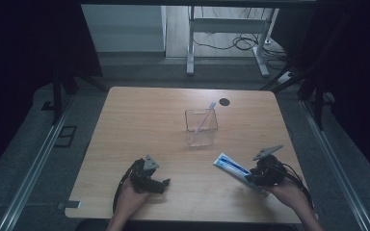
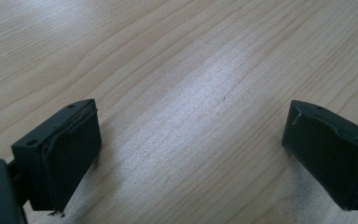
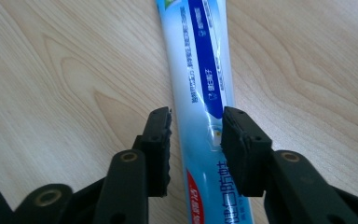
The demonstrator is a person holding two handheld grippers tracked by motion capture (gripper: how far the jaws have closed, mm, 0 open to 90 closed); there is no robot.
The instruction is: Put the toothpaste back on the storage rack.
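A white and blue toothpaste tube (image 1: 231,166) lies flat on the wooden table (image 1: 139,125) at the near right. My right gripper (image 1: 253,179) holds its near end: in the right gripper view the two jaws of the right gripper (image 3: 196,135) press on both sides of the tube (image 3: 200,70). My left gripper (image 1: 164,184) rests near the front edge at the left. Its jaws stand wide apart in the left gripper view, with bare wood between them (image 2: 191,154). A clear plastic cup (image 1: 201,127) stands mid-table with a pink toothbrush (image 1: 206,115) leaning inside it.
A small black round mark (image 1: 224,101) sits on the table behind the cup. Beyond the far edge are a metal desk frame (image 1: 191,43) and cables on the floor. Dark curtains flank the table on both sides.
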